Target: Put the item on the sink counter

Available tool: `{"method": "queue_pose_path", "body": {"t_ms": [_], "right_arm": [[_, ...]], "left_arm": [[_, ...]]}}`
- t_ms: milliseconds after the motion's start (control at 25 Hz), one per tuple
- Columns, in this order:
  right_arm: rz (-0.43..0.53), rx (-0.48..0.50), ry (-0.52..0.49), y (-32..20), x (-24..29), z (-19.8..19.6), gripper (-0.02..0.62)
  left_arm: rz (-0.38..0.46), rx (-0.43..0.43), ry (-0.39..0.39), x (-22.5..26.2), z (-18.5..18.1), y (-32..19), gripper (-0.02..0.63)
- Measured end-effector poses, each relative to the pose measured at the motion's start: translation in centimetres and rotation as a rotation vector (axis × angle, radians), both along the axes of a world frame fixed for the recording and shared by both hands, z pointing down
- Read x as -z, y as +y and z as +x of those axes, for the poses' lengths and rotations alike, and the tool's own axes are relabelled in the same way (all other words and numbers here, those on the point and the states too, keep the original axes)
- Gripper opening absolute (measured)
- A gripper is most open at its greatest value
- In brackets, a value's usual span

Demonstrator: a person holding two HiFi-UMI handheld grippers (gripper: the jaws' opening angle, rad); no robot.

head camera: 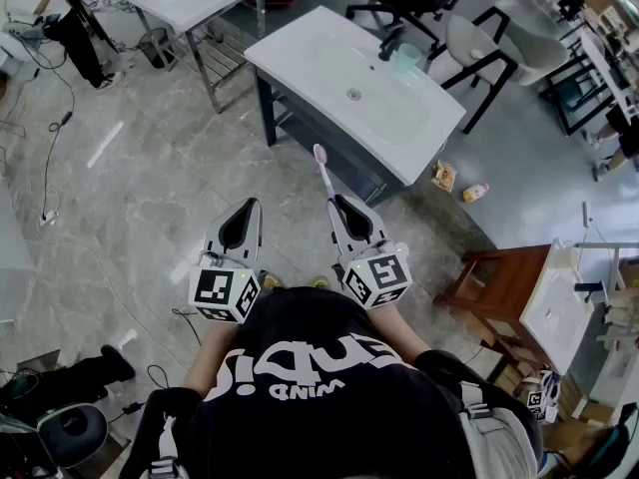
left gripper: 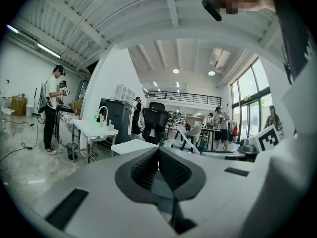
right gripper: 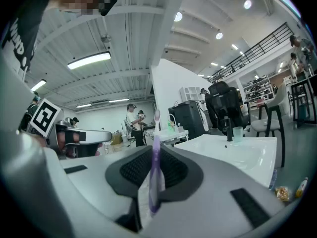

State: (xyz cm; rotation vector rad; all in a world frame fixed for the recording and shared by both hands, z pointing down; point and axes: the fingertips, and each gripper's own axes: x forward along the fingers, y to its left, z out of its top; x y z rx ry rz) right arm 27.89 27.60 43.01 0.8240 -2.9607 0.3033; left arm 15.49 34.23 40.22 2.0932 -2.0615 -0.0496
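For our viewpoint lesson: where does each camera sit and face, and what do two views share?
Head view: head-mounted, steeply down at left tongs, right tongs, sink counter; black shirt shows.
Left gripper view: on left tongs, along shut, empty jaws.
Right gripper view: on right tongs, shut on toothbrush, facing that counter.
Shared: toothbrush, head and right views.

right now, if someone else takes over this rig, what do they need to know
Left gripper: jaws together, nothing between them.
Right gripper: jaws shut on the toothbrush, whose brush head sticks out past the jaw tips.
Sink counter: ahead across the floor, apart from both grippers. A faucet and a cup stand at its far side; the near edge looks bare.
Done: the toothbrush is in the grip.
Left: step up to the counter, lay the toothbrush on a bare part of it, probably the near edge, then open the right jaws.
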Motion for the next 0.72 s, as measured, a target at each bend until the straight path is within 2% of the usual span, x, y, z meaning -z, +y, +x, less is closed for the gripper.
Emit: {"method": "queue_pose_path", "body": {"t_ms": [320,720], "right_arm": [[0.008,0.028,-0.029,0.8,0.0,-1.2,0.066],[0.01,0.028,-0.038,1.7,0.2,-4.2,0.064]], "left_arm": [[-0.002,-0.001,0.006,-0.3,-1.3,0.2,0.02],[-0.01,-0.026,0.008,-1.2,-4.6,0.6,0.02]]}}
